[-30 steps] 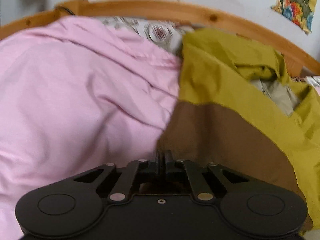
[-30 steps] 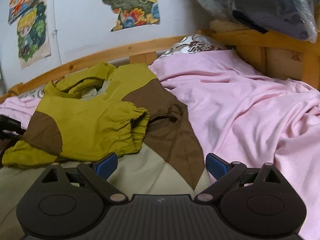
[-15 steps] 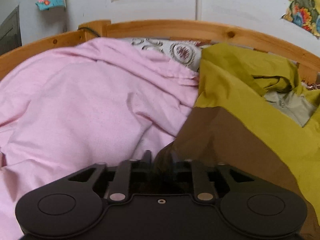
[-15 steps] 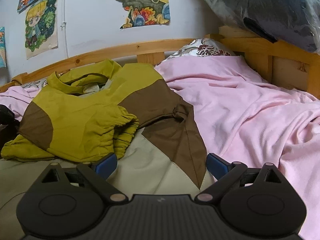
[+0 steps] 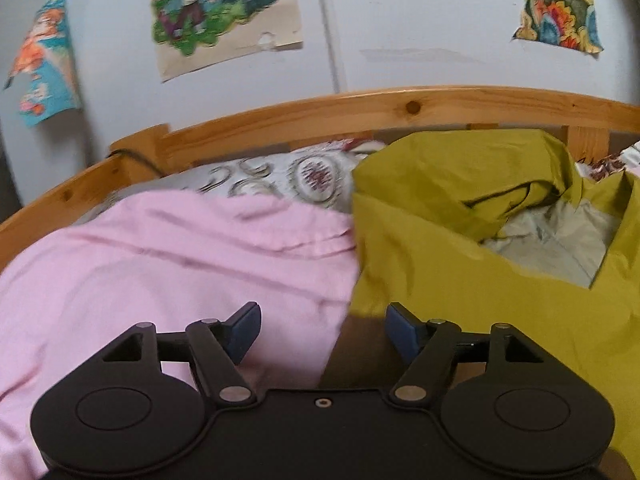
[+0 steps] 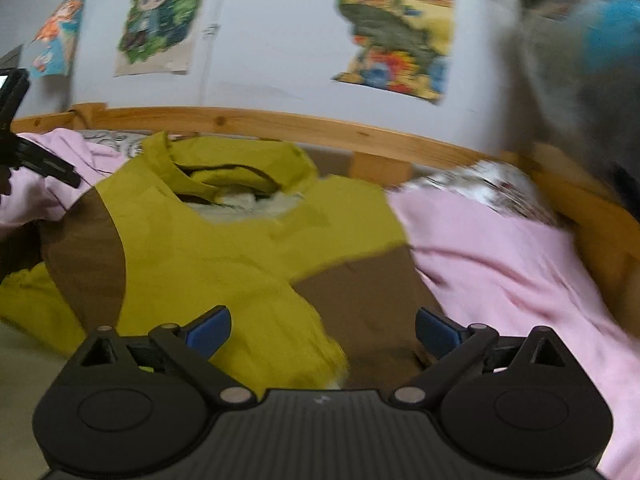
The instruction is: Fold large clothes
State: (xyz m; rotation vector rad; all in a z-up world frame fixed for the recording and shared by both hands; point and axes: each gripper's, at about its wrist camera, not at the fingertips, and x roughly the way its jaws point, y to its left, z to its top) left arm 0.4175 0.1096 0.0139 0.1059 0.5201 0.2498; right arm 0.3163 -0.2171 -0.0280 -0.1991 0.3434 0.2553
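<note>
An olive-yellow and brown jacket (image 6: pixel 224 252) lies spread on the bed, its collar and pale lining toward the wooden headboard. In the left wrist view the jacket (image 5: pixel 480 240) fills the right half. My left gripper (image 5: pixel 322 330) is open and empty, its blue pads either side of the jacket's brown edge where it meets the pink sheet. My right gripper (image 6: pixel 322 330) is open and empty, low over the jacket's folded yellow sleeve and brown panel. The left gripper also shows at the far left of the right wrist view (image 6: pixel 24 148).
A pink sheet (image 5: pixel 160 264) covers the bed on both sides of the jacket, also in the right wrist view (image 6: pixel 520 272). A patterned pillow (image 5: pixel 296 176) lies against the wooden headboard (image 5: pixel 360 108). Posters hang on the wall behind.
My left gripper has opened and let go of the jacket's brown edge. Both views have tilted upward toward the wall, and the right gripper has moved closer over the jacket.
</note>
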